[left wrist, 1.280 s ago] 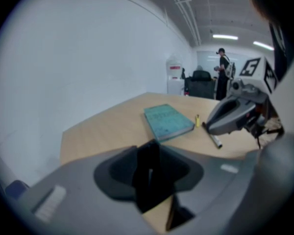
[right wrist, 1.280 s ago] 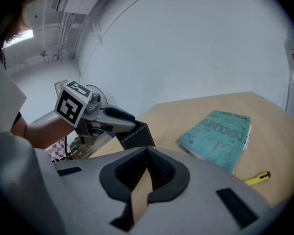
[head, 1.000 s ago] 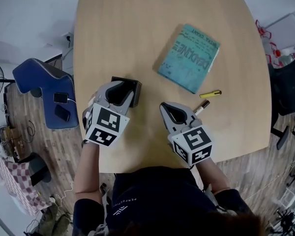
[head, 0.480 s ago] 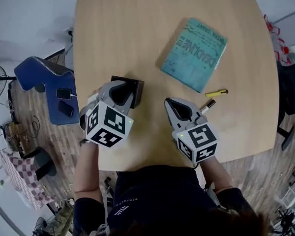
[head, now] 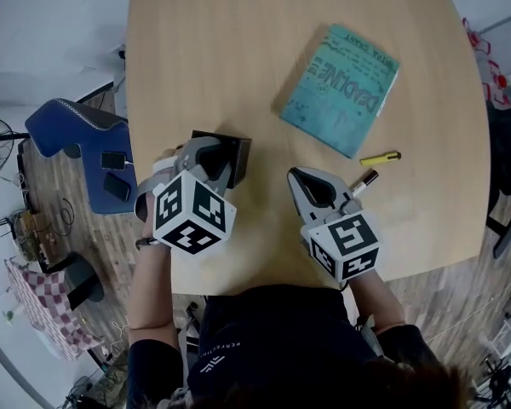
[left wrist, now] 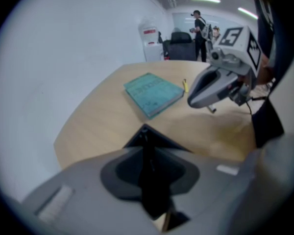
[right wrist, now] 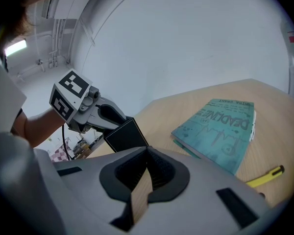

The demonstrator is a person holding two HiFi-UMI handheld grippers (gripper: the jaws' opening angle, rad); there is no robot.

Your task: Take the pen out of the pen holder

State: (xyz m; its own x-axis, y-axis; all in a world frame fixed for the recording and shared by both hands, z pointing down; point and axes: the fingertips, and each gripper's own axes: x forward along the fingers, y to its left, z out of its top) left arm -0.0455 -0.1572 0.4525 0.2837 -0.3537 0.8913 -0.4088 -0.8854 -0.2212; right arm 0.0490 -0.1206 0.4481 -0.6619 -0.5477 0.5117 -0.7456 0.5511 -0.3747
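The black square pen holder (head: 238, 153) stands on the round wooden table (head: 204, 58). My left gripper (head: 216, 148) points steeply down into the holder's mouth (left wrist: 161, 142). Its jaws have just been closing, with something dark filling the gap between them. Whether that is a pen or the holder's wall I cannot tell. In the right gripper view the left gripper (right wrist: 117, 121) sits at the holder's top edge (right wrist: 125, 136). My right gripper (head: 295, 175) hovers just right of the holder, its jaws a narrow slit apart over bare wood. A black-and-white pen (head: 363, 181) lies beside it.
A yellow pen (head: 381, 157) lies beside a teal book (head: 341, 88) at the table's right. A blue chair (head: 77, 130) holding two phones stands off the left edge. The table's near edge runs just under both grippers. A person (left wrist: 200, 23) stands far behind.
The left gripper has rolled and tipped steeper while staying over the holder. The right gripper has kept its place beside the pen.
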